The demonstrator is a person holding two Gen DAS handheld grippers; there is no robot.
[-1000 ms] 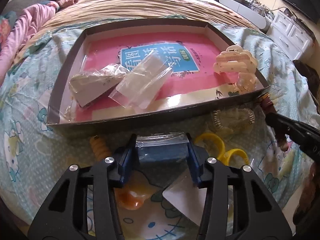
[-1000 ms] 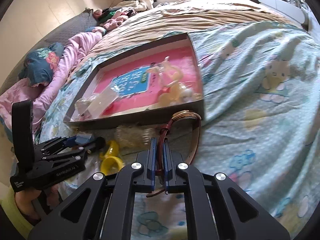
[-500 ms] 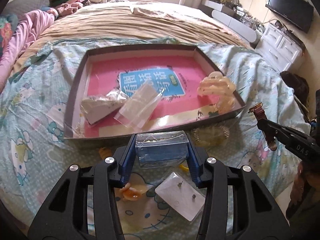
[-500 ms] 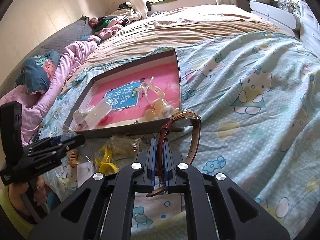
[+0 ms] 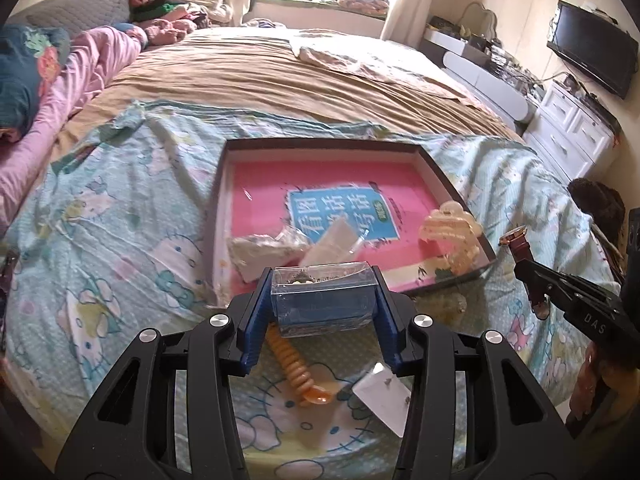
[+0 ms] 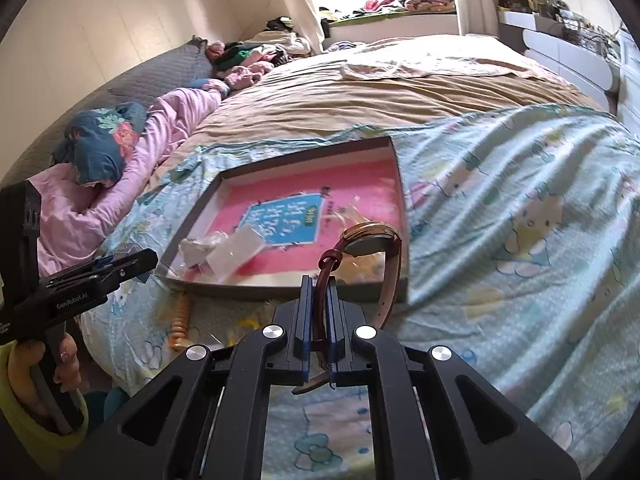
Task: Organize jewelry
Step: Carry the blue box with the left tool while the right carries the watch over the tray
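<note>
A bedroom: a wide bed (image 5: 280, 76) with a tan cover, and over its near part a pale blue cartoon-cat sheet (image 5: 120, 240). On the sheet lies a shallow dark tray (image 5: 452, 184) with a pink floor and a blue label (image 5: 344, 216) of white Chinese characters, too blurred to read. In the tray, clear plastic bags (image 5: 304, 244) lie at 7 o'clock and a cream hair claw (image 5: 452, 232) at 4 o'clock. The left gripper (image 5: 322, 300) pinches a small clear box (image 5: 322, 296) between blue pads, above the tray's near edge; its side reads "GenRobot.AI". The right gripper (image 6: 319, 312), marked "DAS", is pressed on the strap of a brown, gold-cased watch (image 6: 368, 240), held up near the tray's near right corner. On the sheet at 6 o'clock of the tray lie an orange spiral hair tie (image 5: 296, 364) and a white earring card (image 5: 384, 400).
</note>
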